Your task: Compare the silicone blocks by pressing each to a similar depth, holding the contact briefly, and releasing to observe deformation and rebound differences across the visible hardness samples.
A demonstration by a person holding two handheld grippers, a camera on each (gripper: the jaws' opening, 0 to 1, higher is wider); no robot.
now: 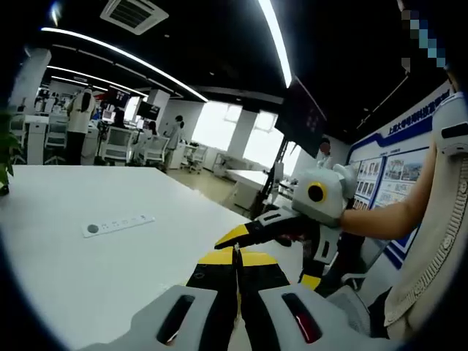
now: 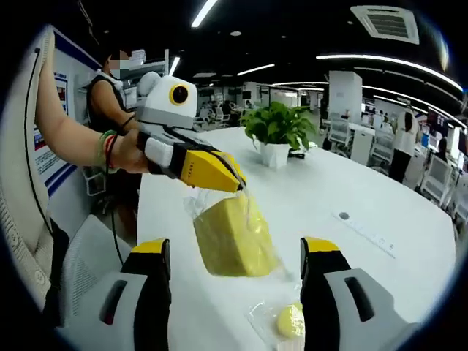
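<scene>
- one yellow silicone block (image 2: 235,235) in a clear bag (image 2: 196,203), hanging just above the white table (image 2: 365,190), between the right gripper's (image 2: 235,257) two jaws but not touching either.
- left gripper (image 2: 238,180) pinches the bag's top edge, jaws closed on the plastic (seen in right gripper view).
- right gripper jaws spread wide, holding nothing.
- 2nd, smaller yellow piece (image 2: 290,320) in its own bag lies on the table nr the right jaw.
- table edge runs close on the person's side; lots of bare top beyond.
- one potted plant (image 2: 278,131) at the far end; one flat grey strip (image 1: 117,224) further out.
</scene>
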